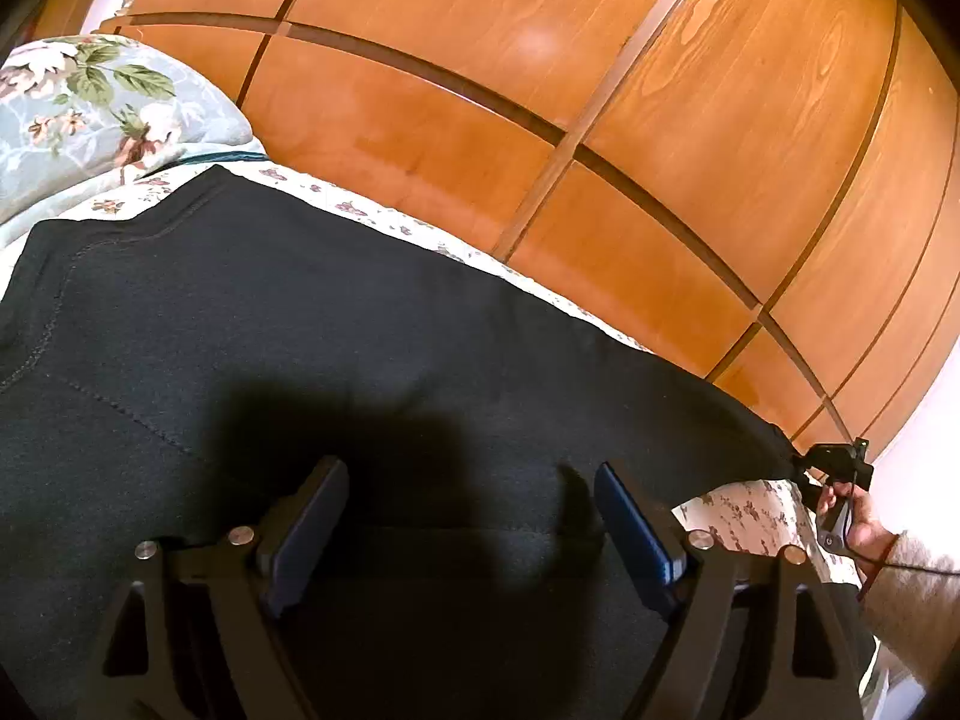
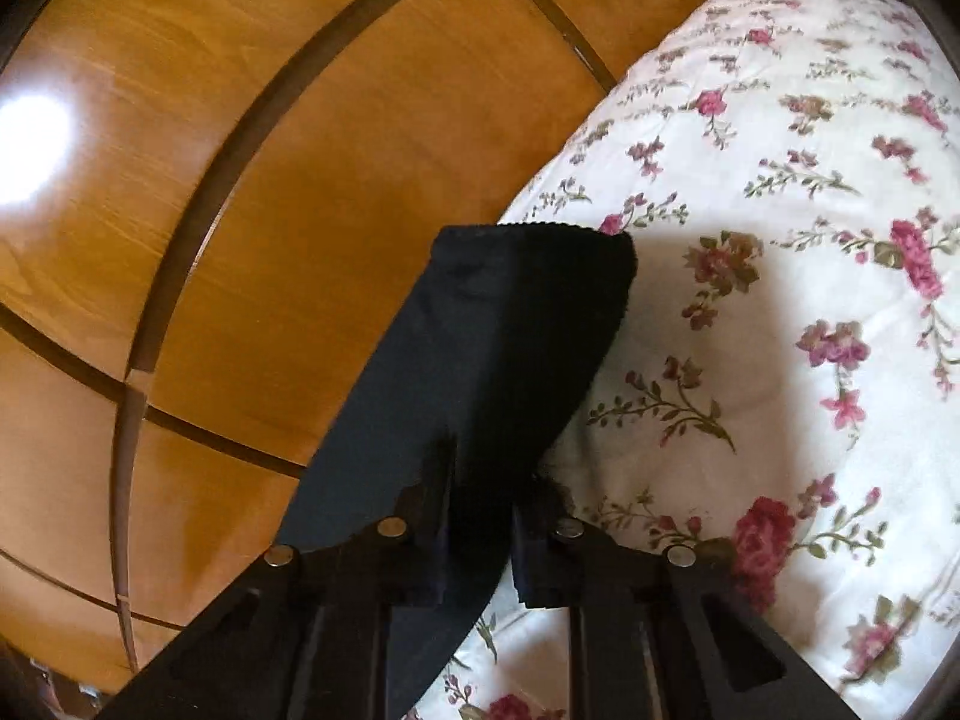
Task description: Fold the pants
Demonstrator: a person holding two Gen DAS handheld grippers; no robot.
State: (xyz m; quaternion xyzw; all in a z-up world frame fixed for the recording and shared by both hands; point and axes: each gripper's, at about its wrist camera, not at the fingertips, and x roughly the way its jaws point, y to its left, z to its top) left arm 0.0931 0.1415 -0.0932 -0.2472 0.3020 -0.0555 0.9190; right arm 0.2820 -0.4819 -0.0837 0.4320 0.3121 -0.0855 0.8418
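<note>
The left gripper (image 1: 471, 516) is held with its two fingers (image 1: 312, 534) spread wide apart, nothing between them, pointing forward and angled downward, the dark pads facing each other across a broad gap. The right gripper (image 2: 480, 531) has its fingers (image 2: 432, 528) drawn close together, clamped on a fold of the black pants (image 2: 516, 324), which stand up from between them. In the left wrist view the right gripper shows small at the far right edge, gripped by the person's right hand (image 1: 855, 510), bare at the wrist, with a light knitted sleeve covering the forearm behind it.
</note>
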